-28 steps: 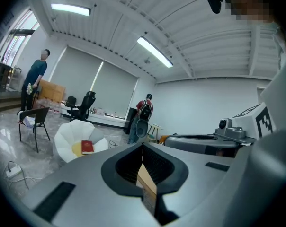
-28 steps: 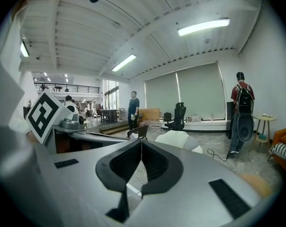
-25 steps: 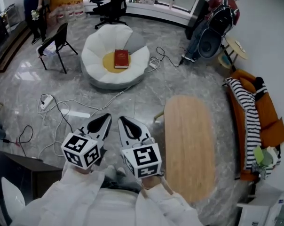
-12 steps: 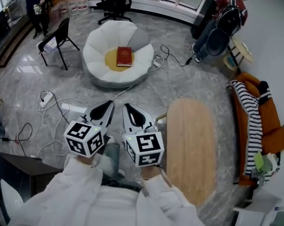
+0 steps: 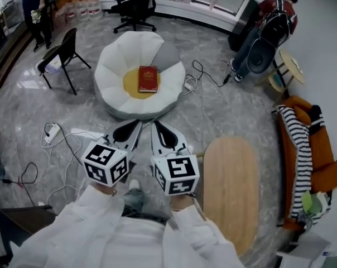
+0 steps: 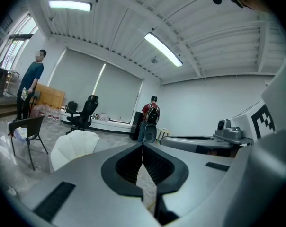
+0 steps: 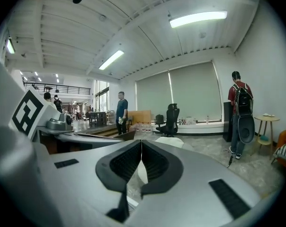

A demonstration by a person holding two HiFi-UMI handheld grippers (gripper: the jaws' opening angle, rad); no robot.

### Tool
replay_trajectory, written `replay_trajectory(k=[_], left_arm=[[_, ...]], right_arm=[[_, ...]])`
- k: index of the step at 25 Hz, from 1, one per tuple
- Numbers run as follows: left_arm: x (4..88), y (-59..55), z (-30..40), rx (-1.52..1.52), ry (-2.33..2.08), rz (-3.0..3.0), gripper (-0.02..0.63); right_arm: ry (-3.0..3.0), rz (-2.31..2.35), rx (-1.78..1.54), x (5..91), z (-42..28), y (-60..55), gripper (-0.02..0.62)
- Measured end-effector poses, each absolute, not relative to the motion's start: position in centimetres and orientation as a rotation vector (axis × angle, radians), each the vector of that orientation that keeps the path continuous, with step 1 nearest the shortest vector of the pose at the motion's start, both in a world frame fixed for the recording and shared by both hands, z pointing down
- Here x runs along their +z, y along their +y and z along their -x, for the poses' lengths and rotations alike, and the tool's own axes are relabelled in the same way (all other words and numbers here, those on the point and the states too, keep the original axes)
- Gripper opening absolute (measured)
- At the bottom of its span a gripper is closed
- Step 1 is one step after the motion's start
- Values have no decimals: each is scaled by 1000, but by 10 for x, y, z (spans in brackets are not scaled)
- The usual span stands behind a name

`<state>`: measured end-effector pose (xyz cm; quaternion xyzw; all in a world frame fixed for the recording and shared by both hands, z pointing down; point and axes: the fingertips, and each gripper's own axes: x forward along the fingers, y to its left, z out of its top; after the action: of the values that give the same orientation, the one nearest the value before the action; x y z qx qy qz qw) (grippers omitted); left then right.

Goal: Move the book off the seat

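Near side of seat (image 5: 115, 66): left gripper (image 5: 137, 123) and right gripper (image 5: 156, 124) side by side, tips aimed at the seat. Both gripper views show jaws pressed together with nothing between.

Book (image 5: 148, 79) appears in the head view only: dark red, closed, lying flat on the seat's yellow centre (image 5: 130, 84).

Left gripper view shows just a white seat edge. Right gripper view hides most of the seat behind its jaws.

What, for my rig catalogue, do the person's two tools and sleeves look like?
The left tool and right tool match: pale grey shells tapering to a point, with black ribbed pads inside. Each carries a white cube printed with black square markers. The person wears long white sleeves.
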<state>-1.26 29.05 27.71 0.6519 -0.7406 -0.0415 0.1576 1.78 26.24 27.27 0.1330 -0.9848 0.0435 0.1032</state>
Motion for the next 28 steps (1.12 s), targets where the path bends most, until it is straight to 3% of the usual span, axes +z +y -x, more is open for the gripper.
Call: replay_trajectory(k=[28], left_arm=[[313, 22, 248, -152, -2070, -1755, 6]], right_arm=[[-2895, -351, 244, 291, 204, -26, 12]])
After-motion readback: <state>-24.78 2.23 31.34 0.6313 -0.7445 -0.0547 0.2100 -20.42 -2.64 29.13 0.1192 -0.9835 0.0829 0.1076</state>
